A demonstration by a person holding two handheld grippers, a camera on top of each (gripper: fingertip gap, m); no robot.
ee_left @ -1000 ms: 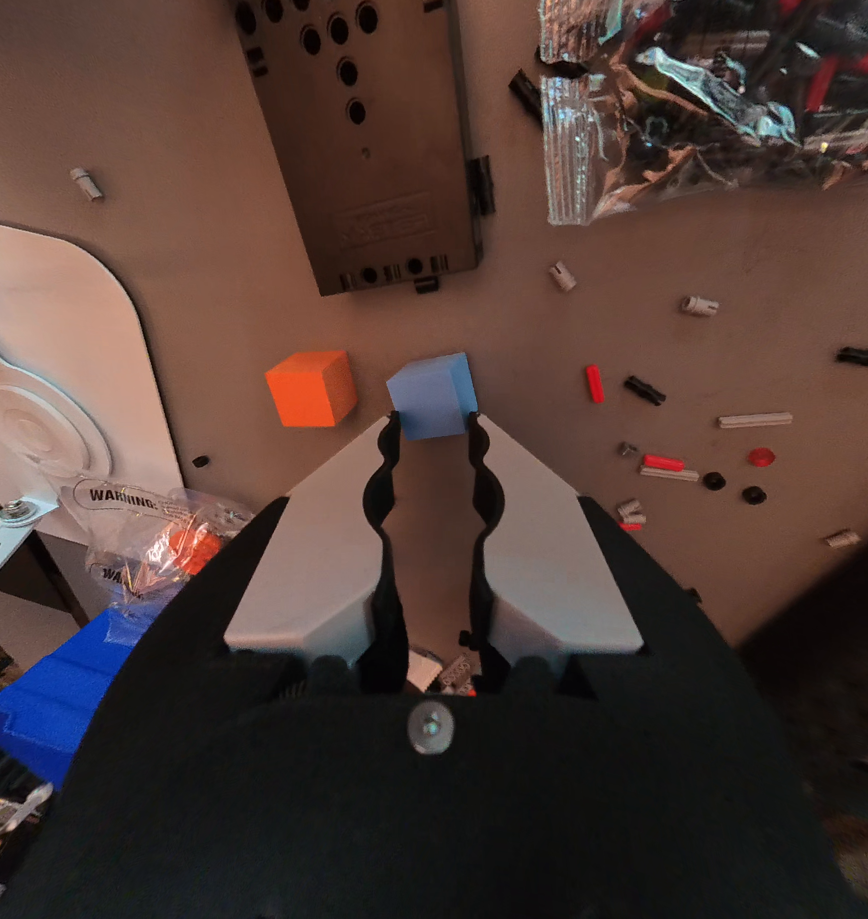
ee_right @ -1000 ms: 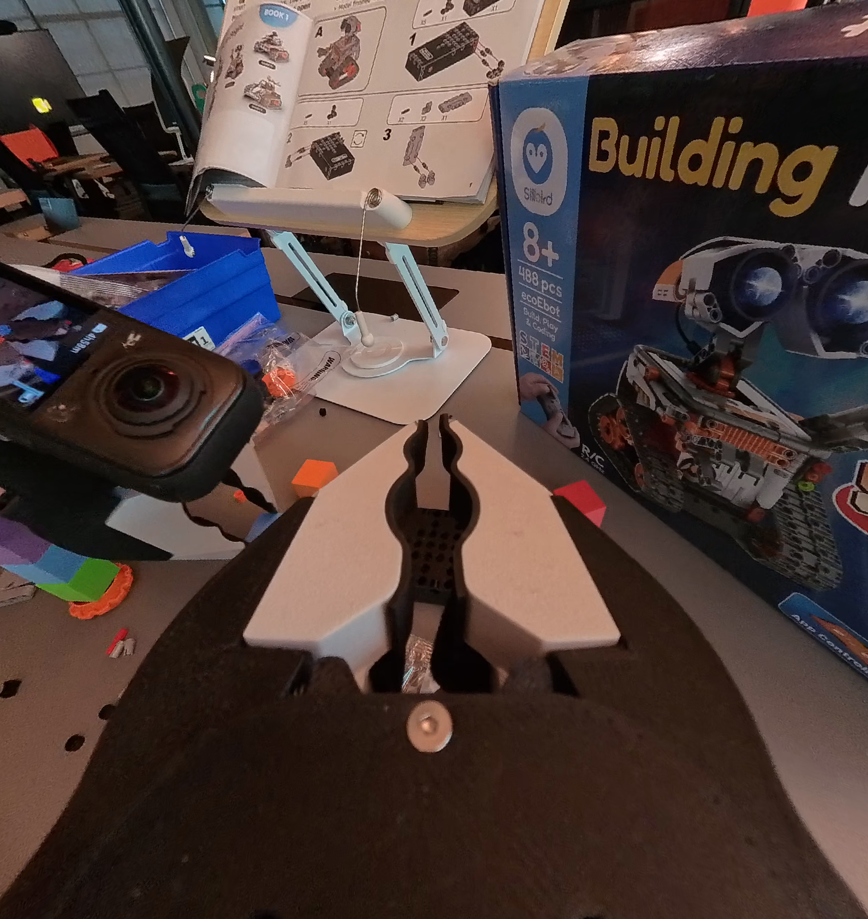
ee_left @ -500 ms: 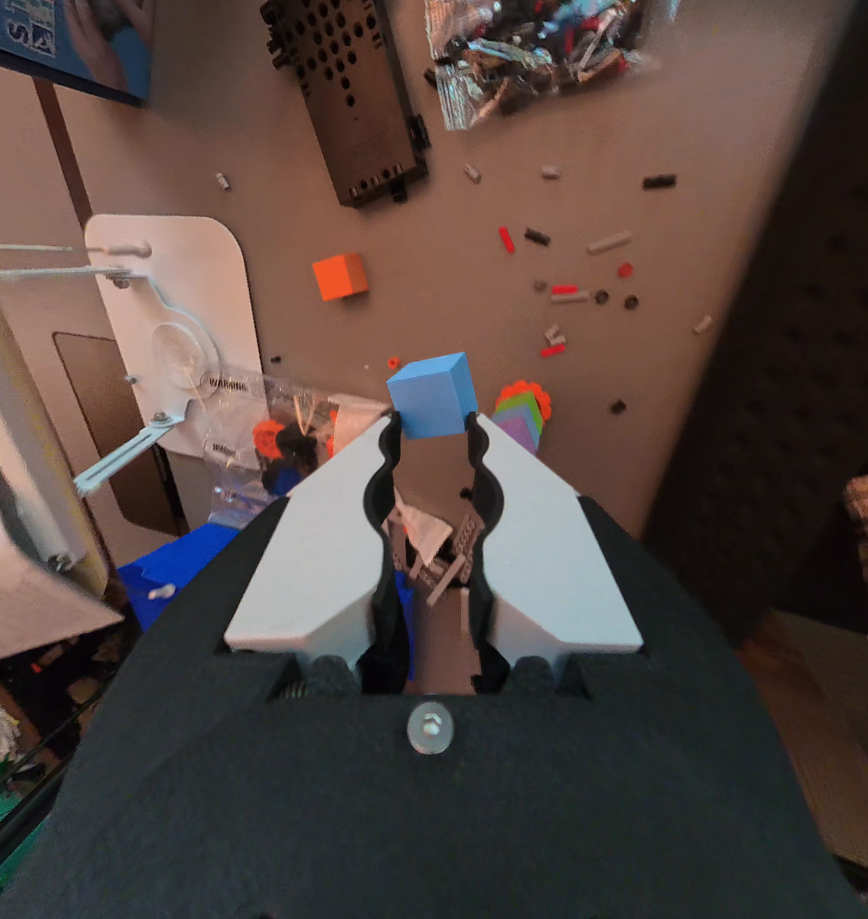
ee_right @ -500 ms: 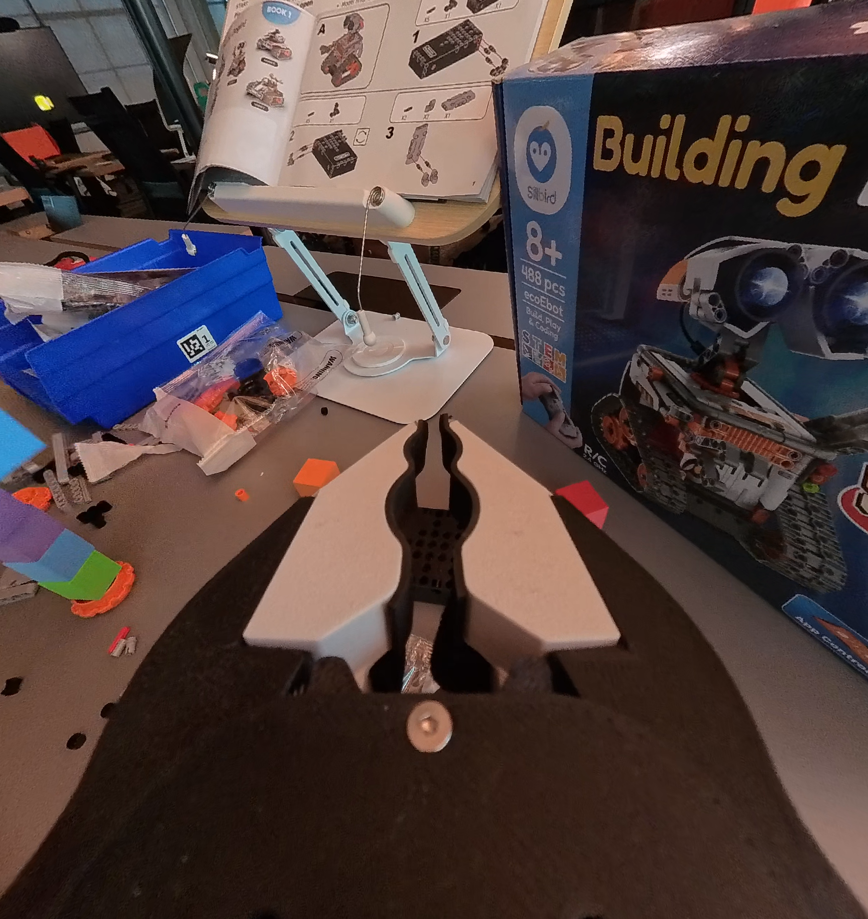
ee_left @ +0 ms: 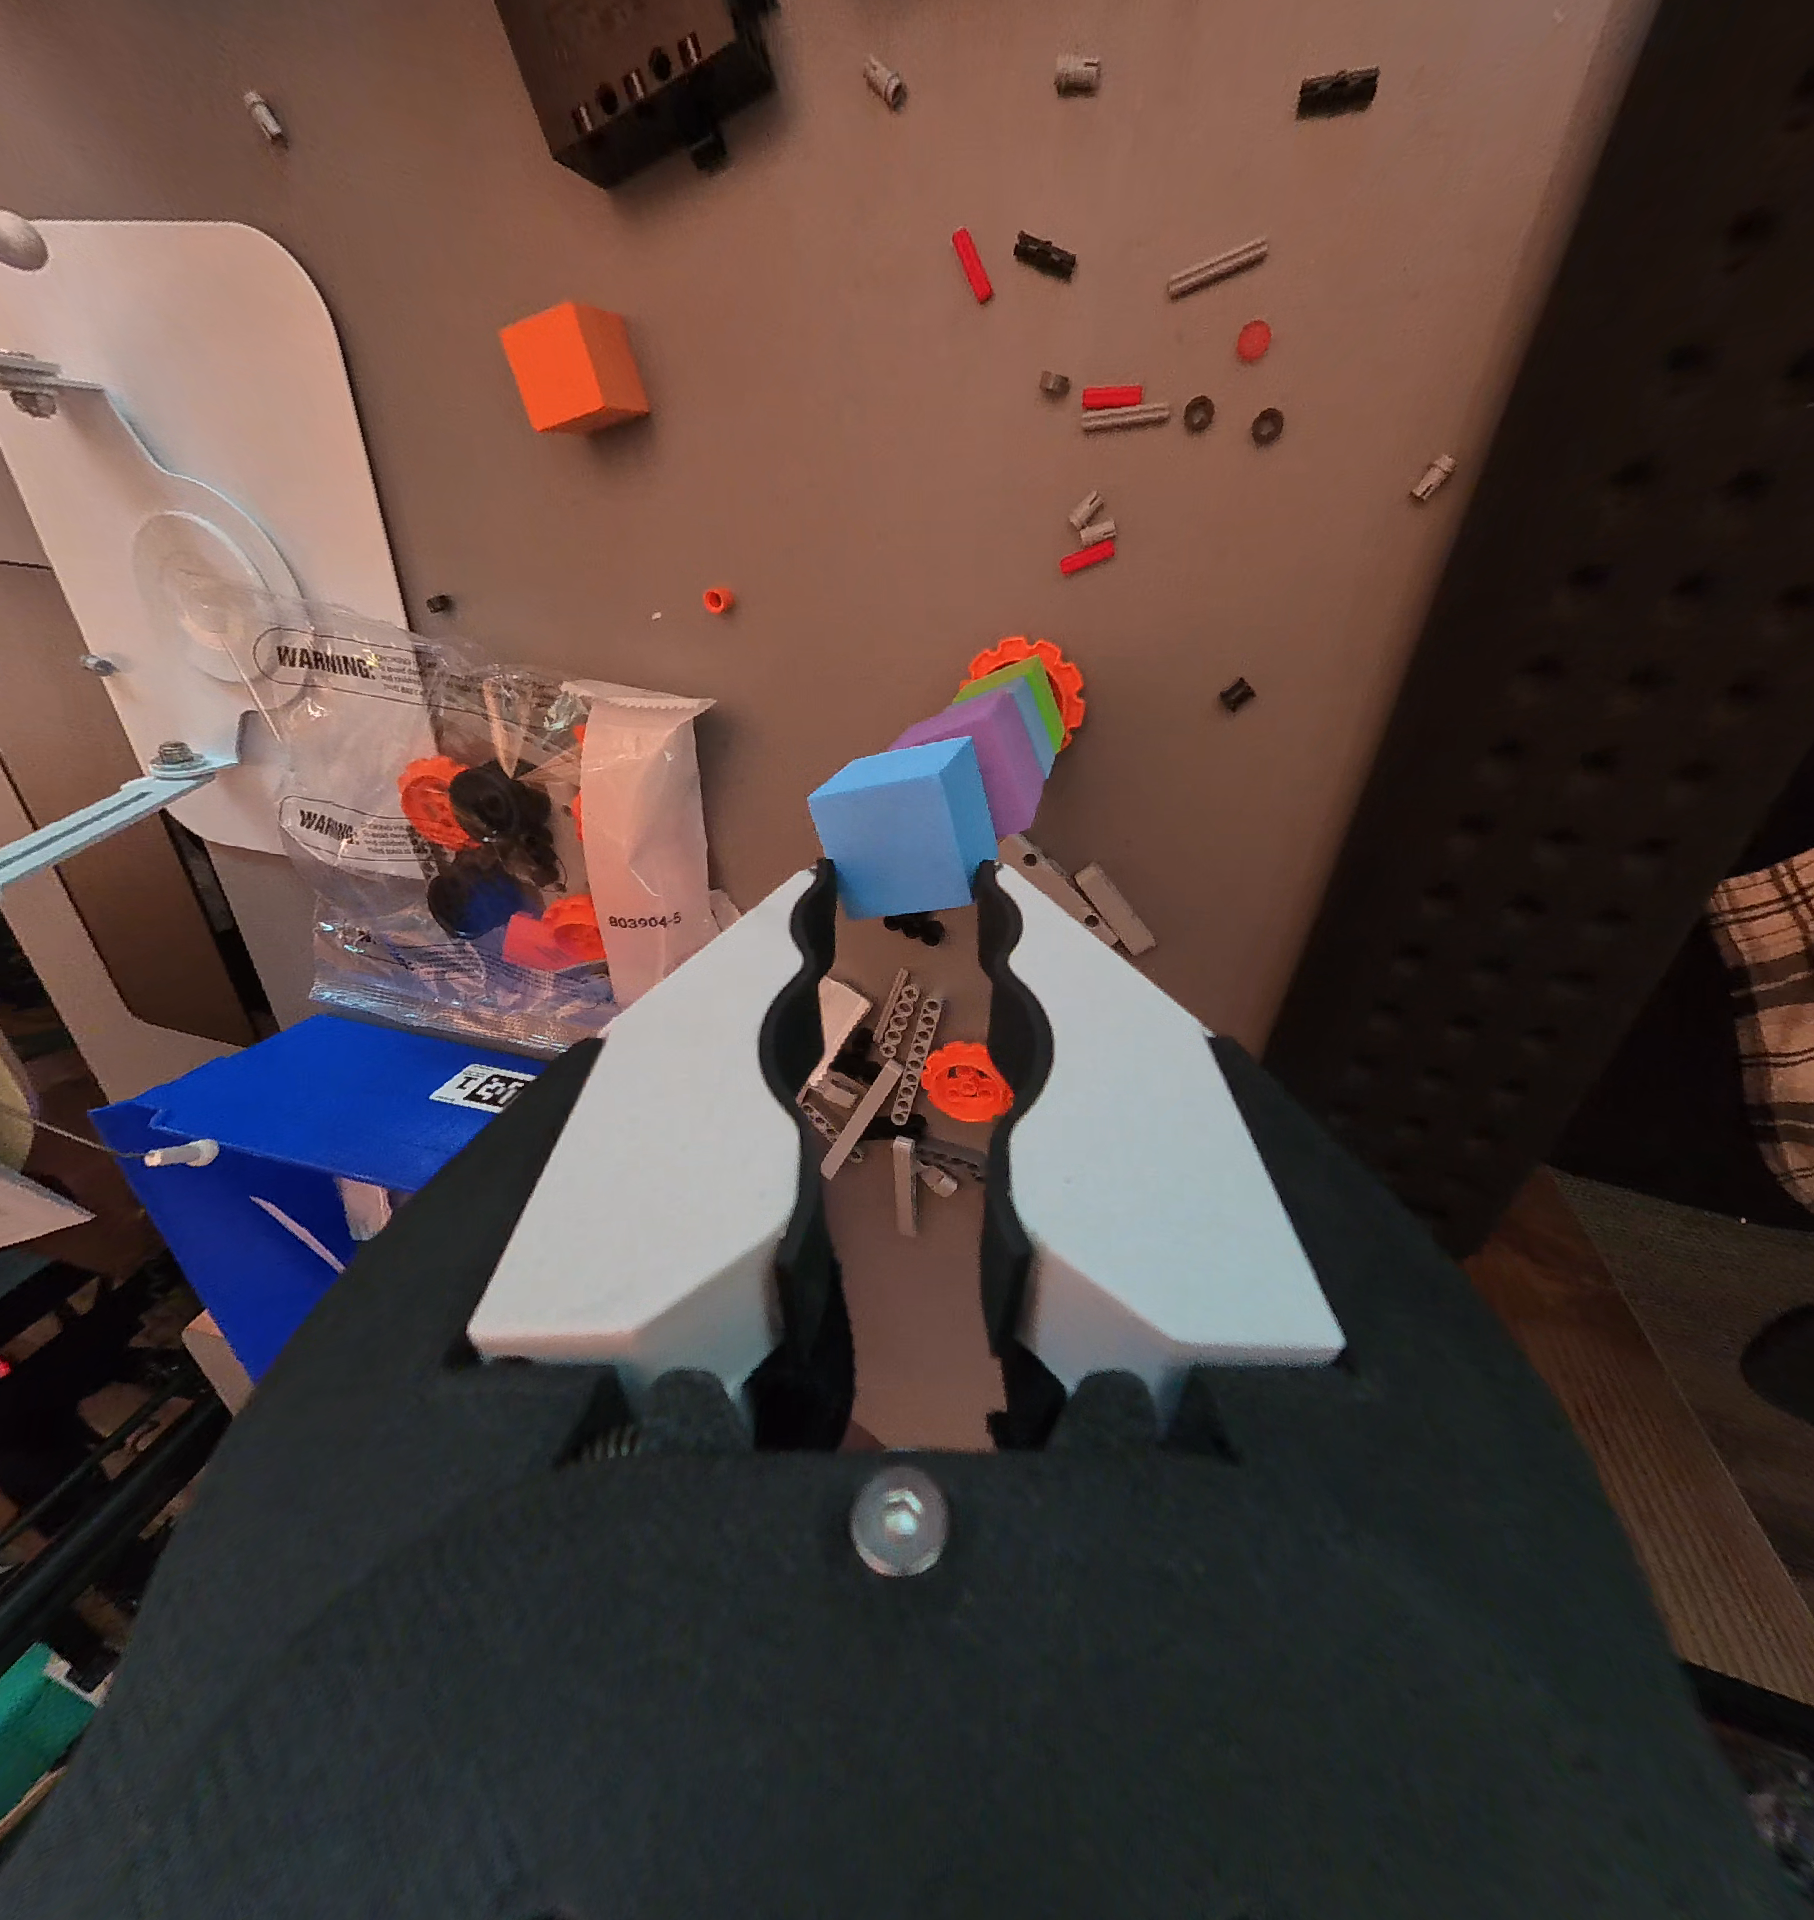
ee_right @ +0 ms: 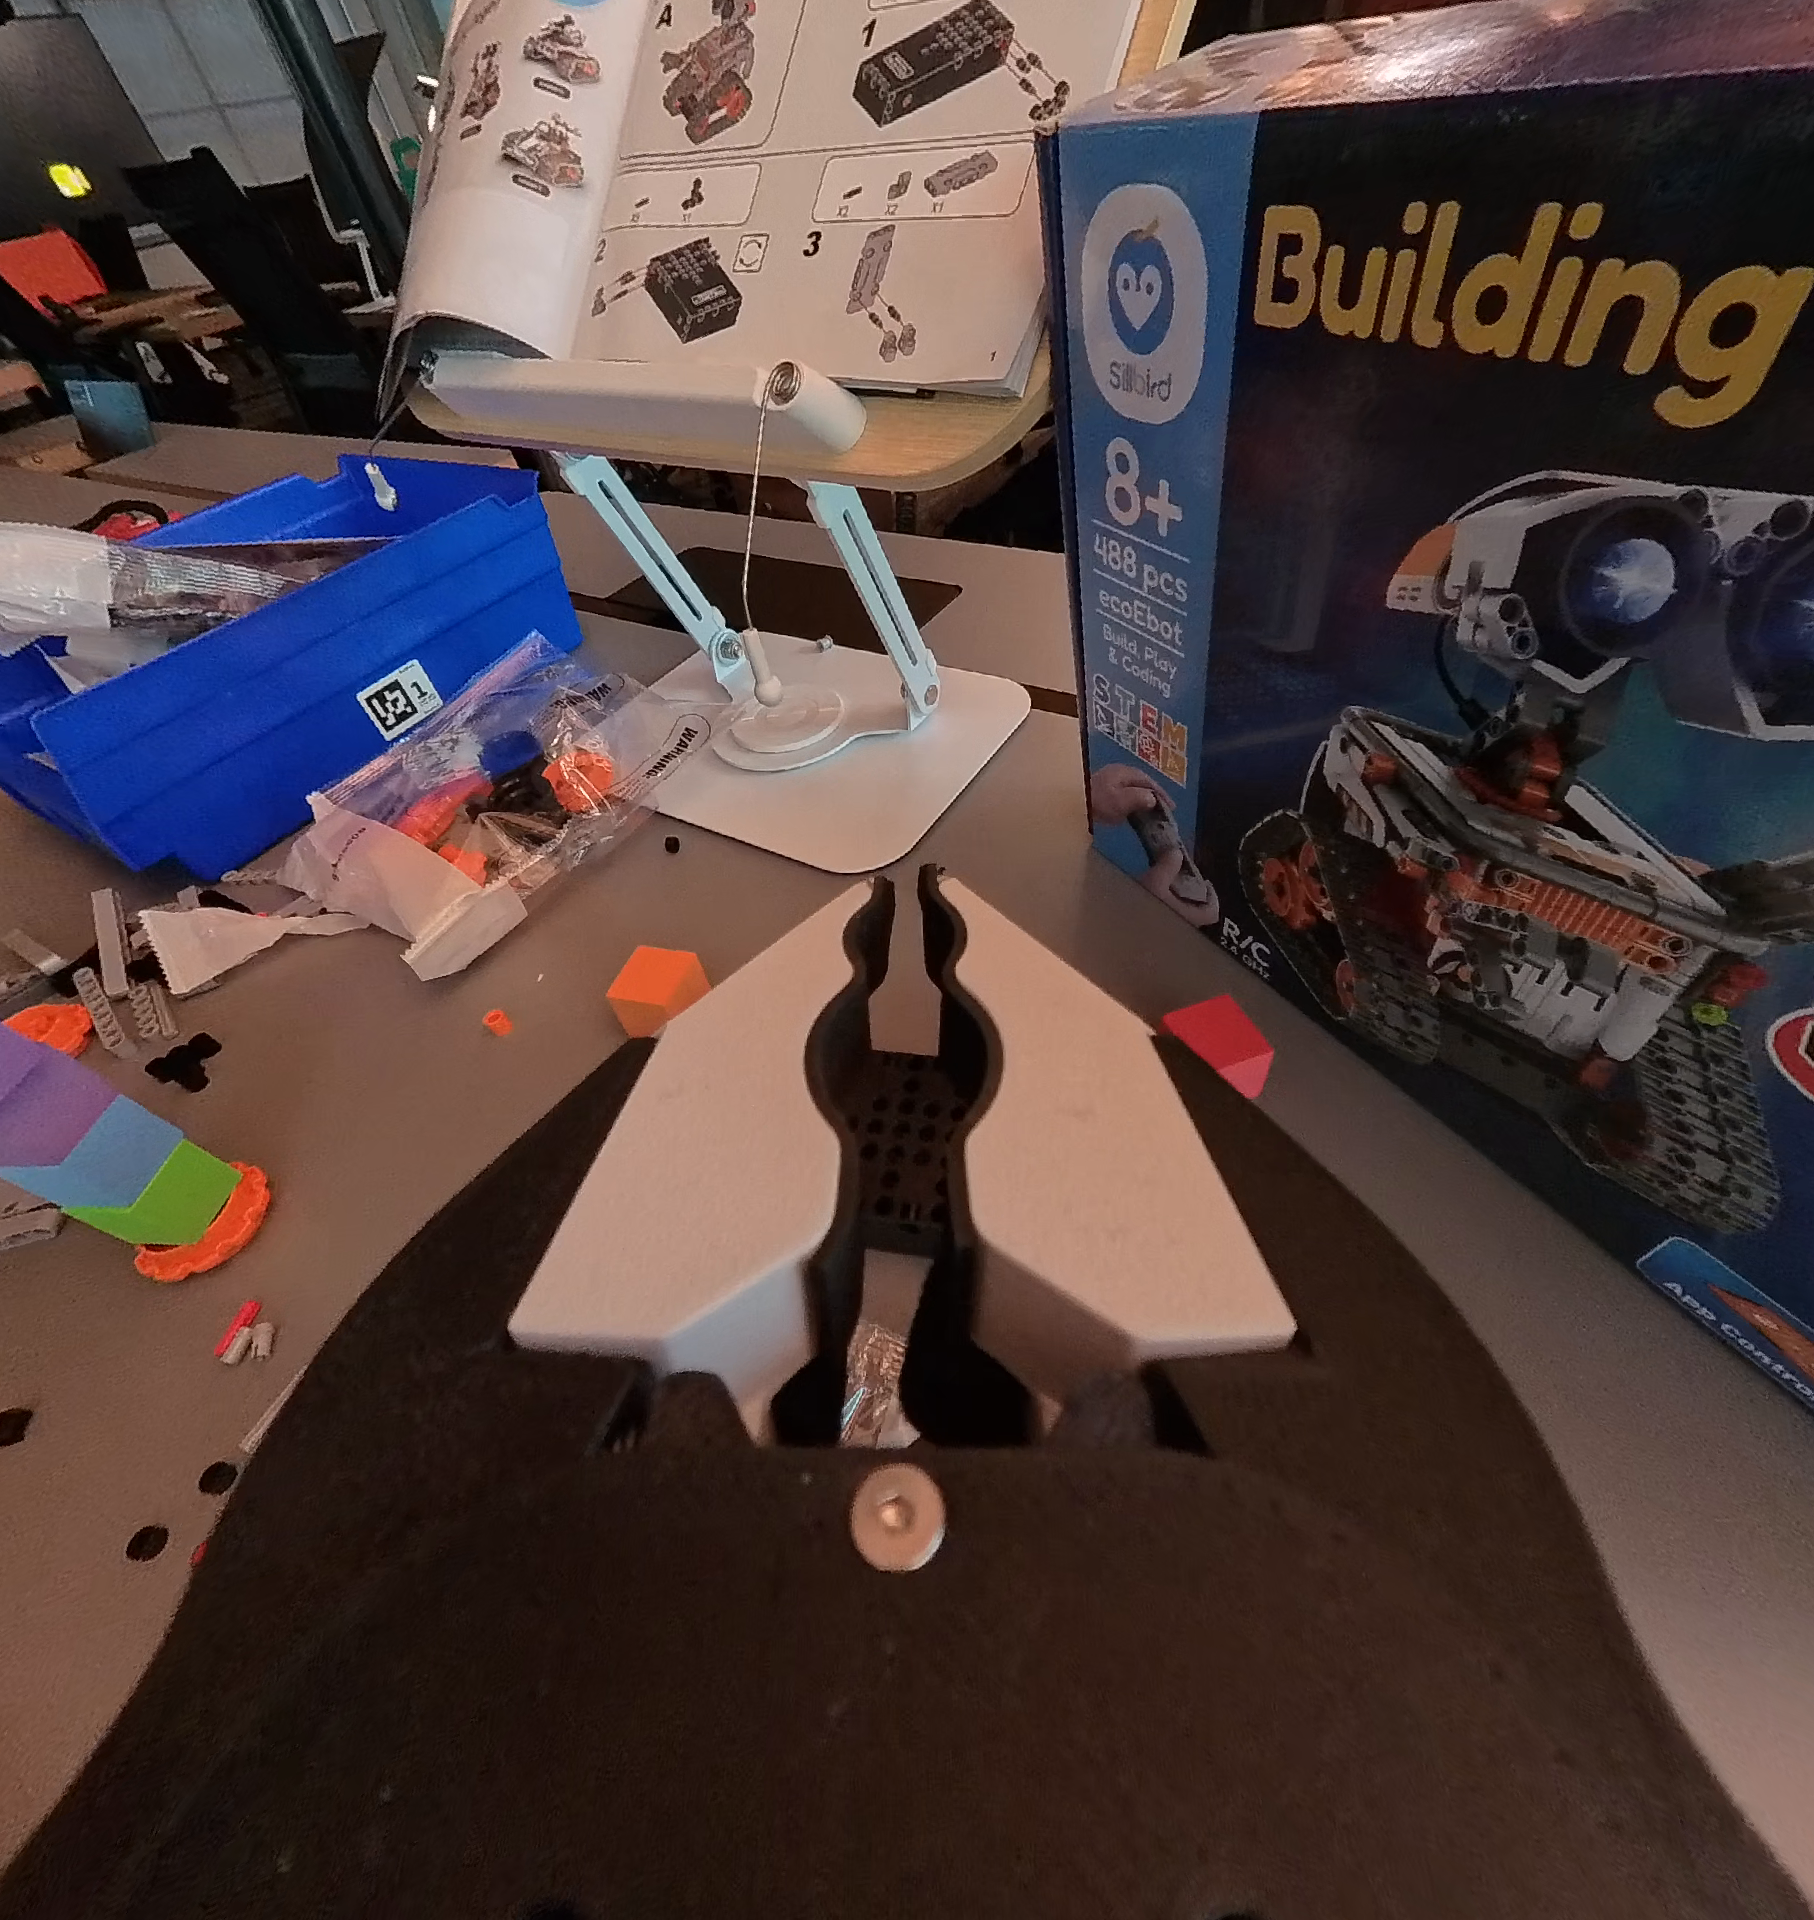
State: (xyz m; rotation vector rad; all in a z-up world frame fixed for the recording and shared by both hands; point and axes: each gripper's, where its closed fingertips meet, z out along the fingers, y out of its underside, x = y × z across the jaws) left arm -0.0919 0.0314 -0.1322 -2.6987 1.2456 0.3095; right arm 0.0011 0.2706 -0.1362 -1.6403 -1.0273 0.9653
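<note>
Blue cube (ee_left: 905, 840) sits pinched between the tips of our left gripper (ee_left: 903, 883), with a stack of purple, blue and green cubes (ee_left: 996, 732) just past the fingers. Our right gripper (ee_right: 905, 883) is nearly closed and empty, an orange cube (ee_right: 656, 985) left of its fingers, a red cube (ee_right: 1220, 1039) to their right.

both grippers (ee_left: 903, 883) (ee_right: 905, 883): white fingers, black bodies, silver screws.

Large lettering and numerals are carried by the toy box (ee_right: 1505, 343) at the right. Numbered diagrams are printed in the open booklet (ee_right: 778, 156) at the far side. A code sticker (ee_right: 399, 698) is fixed on the blue bin (ee_right: 259, 717) at the left. Print is borne by the clear bag (ee_left: 383, 748) and the white packet (ee_left: 643, 821).
</note>
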